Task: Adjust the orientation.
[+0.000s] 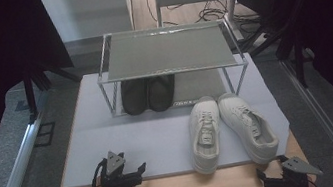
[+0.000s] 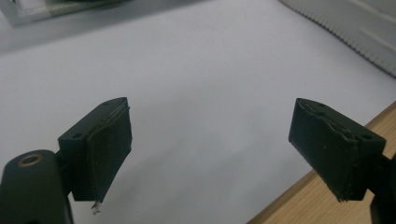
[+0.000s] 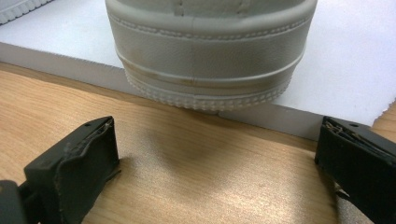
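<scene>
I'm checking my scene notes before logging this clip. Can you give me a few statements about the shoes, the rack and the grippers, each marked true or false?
1. The pair of white lace-up sneakers sits on the metal-framed shoe rack. False: it lies on the pale grey foam mat in front of the rack.
2. The pair of dark shoes stands on the rack's lower shelf. True.
3. The left gripper is shut on a sneaker. False: it is open, holding nothing.
4. The right gripper is open, facing a sneaker's heel. True.

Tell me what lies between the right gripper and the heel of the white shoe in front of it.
Bare wooden tabletop, seen in the right gripper view: the right gripper stands open, short of the white shoe.
</scene>
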Demonstrator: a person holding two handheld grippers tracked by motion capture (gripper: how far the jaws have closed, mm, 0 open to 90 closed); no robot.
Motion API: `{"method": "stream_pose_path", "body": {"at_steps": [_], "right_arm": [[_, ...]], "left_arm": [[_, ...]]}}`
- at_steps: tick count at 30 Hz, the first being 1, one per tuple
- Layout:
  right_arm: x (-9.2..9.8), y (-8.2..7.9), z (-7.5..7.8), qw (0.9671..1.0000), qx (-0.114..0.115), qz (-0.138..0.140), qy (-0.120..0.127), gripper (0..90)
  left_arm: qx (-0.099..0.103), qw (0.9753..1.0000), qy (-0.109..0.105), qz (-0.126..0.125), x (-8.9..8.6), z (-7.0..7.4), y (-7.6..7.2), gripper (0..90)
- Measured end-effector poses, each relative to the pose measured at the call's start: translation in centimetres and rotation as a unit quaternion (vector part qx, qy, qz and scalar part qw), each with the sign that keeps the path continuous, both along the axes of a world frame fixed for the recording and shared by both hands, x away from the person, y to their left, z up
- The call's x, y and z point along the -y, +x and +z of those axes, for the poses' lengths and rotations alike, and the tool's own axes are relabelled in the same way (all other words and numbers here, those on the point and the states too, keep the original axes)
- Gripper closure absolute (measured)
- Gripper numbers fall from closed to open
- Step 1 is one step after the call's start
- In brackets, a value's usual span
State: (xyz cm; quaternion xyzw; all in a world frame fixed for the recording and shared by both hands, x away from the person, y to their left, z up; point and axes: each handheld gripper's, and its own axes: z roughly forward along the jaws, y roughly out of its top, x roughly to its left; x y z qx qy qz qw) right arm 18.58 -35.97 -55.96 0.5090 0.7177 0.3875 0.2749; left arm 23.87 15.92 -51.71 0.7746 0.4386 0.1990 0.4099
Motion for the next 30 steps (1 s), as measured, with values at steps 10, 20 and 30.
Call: {"method": "stream_pose_path", "body": {"at_steps": [10,20,30], "right_arm": [[0.1,0.0,0.1,1.0000,-0.007,0.004,-0.002,0.0],[0.2,-0.2,0.7,1.0000,-0.008,-0.002,-0.003,0.0],[0.4,-0.7,1.8,1.0000,-0.008,-0.003,-0.002,0.0]], "left_arm": [[0.000,0.9992,0.035,0.019,-0.1,-1.3,-0.3,13.3],[-0.002,0.9996,0.020,0.020,-0.5,-2.2,-0.3,12.9],[-0.003,0.9996,0.019,0.020,-0.5,-2.2,-0.3,12.6]]}}
